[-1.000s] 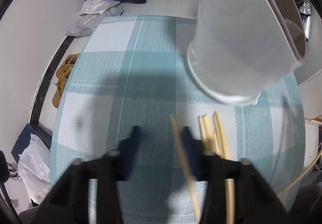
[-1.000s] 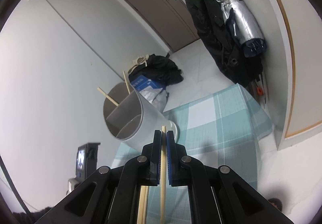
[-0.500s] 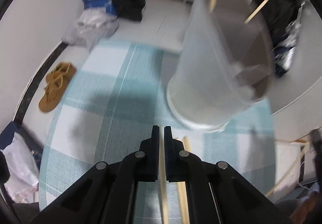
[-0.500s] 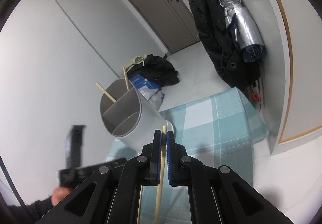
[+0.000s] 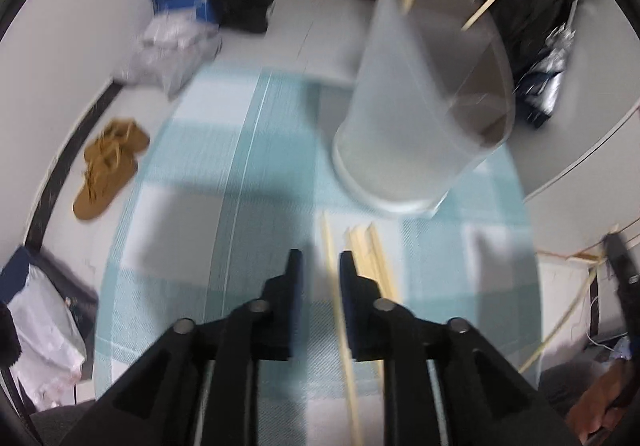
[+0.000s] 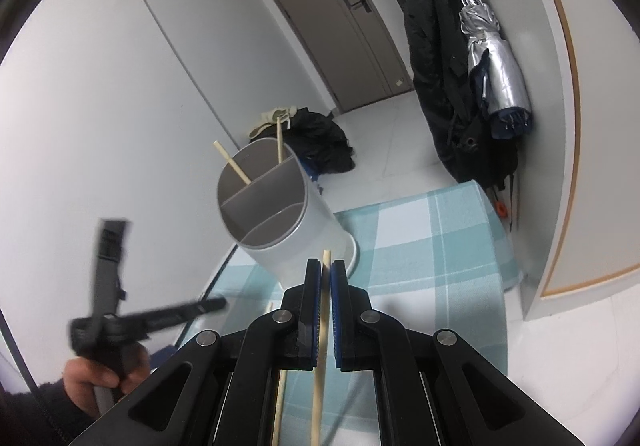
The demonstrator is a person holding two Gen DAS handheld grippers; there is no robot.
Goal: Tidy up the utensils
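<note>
Two grippers are over a table with a blue and white checked cloth [image 5: 192, 230]. The left gripper [image 5: 320, 266] points down at the cloth. Its jaws have just been opening and now stand a little apart. One chopstick [image 5: 338, 298] runs between them, close to the right jaw, but the picture is too blurry to tell if a pad touches it. It does not look pinched. Just to the right of that gripper, a small bunch of chopsticks [image 5: 370, 254] lies flat on the cloth, near the edge closest to the person.

The grey holder [image 5: 420, 105] stands just past the bunch, farther along the cloth. It has walls inside that split it into parts. Two chopsticks [image 6: 236, 167] poke up out of the back part.

The right gripper [image 6: 326, 274] is squeezed tight on another chopstick [image 6: 322, 346]. That stick's tip peeks out just above the pads, and the holder is a little ahead of it and to its left.

A hand [image 6: 100, 378] holds the left gripper's handle low on the left of the right gripper's view.
</note>
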